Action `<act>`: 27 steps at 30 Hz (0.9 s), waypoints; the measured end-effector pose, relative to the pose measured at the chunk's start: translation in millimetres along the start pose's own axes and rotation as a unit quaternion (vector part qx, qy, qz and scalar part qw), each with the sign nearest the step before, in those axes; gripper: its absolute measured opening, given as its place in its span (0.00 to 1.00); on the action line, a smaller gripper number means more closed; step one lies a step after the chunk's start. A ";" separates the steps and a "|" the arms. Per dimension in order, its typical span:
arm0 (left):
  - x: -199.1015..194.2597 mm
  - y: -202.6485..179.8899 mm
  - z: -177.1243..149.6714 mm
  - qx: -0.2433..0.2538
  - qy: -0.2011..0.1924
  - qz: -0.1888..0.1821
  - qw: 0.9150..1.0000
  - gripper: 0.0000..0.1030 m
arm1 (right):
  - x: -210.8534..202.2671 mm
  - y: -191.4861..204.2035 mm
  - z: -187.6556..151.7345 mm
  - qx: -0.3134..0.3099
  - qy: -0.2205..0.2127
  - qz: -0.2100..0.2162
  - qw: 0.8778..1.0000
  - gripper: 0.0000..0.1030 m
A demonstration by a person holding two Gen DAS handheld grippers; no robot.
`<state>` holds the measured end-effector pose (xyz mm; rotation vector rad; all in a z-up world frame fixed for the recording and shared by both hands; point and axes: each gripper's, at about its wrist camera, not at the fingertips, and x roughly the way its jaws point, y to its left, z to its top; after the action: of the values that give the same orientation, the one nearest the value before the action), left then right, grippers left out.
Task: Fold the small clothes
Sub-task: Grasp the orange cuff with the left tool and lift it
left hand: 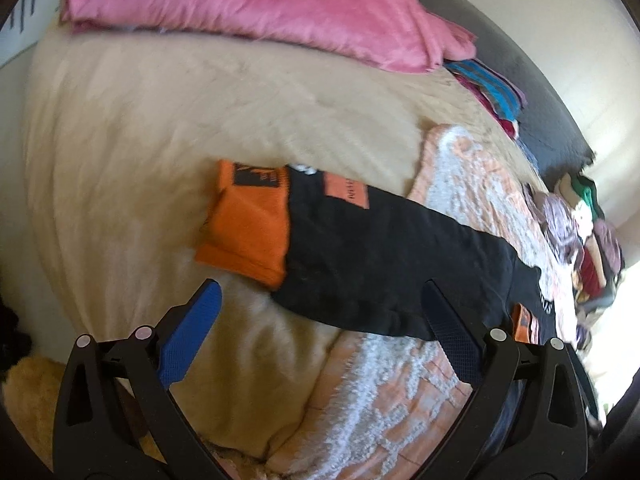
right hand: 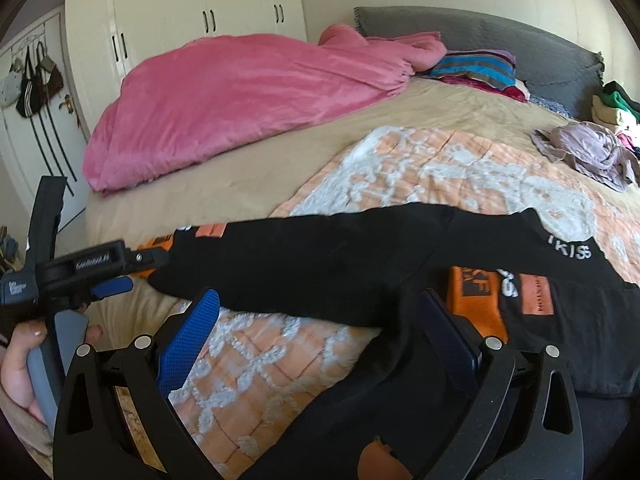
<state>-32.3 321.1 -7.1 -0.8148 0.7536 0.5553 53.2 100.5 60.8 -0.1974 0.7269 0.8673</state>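
1. Both of my grippers are over the bed point(right hand: 248, 168), pointing at a black garment point(left hand: 384, 248) with orange cuffs. It's stretched out long across the orange-and-white blanket point(right hand: 440, 168), one end spilling onto the tan sheet.
2. My left gripper point(left hand: 320, 320) is spread wide with nothing between the blue pads, sitting just short of the garment's near edge. The orange cuff point(left hand: 248, 228) is out at about 10 o'clock from it. I'd guess I'm lined up there to grab that end and bring it over.
3. My right gripper point(right hand: 320, 328) is also released. Black fabric drapes down through the gap between its fingers, but they aren't closed on it.
4. In the right wrist view, my left gripper point(right hand: 114, 286) shows at 9 o'clock, right by the far orange cuff.
5. The garment looks soft and thin. It has white lettering near one hem, plus an orange patch point(right hand: 536, 294) on the part at 3 o'clock. It's flattish, not neatly squared, so the fold seems barely started.
6. A pink duvet point(right hand: 240, 96) and a clothes pile point(right hand: 588, 152) sit well clear.
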 end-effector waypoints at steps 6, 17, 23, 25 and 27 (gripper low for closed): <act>18.5 18.9 5.6 -0.050 0.016 -0.020 0.998 0.91 | 7.3 -2.4 -7.4 0.013 0.009 0.005 1.000 0.96; 26.5 18.7 18.6 -0.057 -0.020 -0.036 0.998 0.24 | 6.7 -22.3 -13.9 0.045 0.007 -0.002 0.999 0.96; 15.9 8.3 16.1 -0.030 -0.041 -0.068 0.996 0.07 | -1.4 -37.5 -20.1 0.069 0.002 -0.008 0.998 0.95; 9.2 3.6 14.2 -0.018 -0.054 -0.076 0.995 0.07 | -5.0 -42.6 -22.8 0.077 -0.001 -0.010 0.997 0.95; 2.4 -1.3 13.0 -0.008 -0.065 -0.081 0.995 0.07 | -8.7 -46.6 -24.8 0.082 -0.003 -0.012 0.997 0.95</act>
<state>-25.0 331.1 -2.5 -0.8385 0.5583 0.4650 72.2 54.1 42.2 -0.0566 0.7851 0.7810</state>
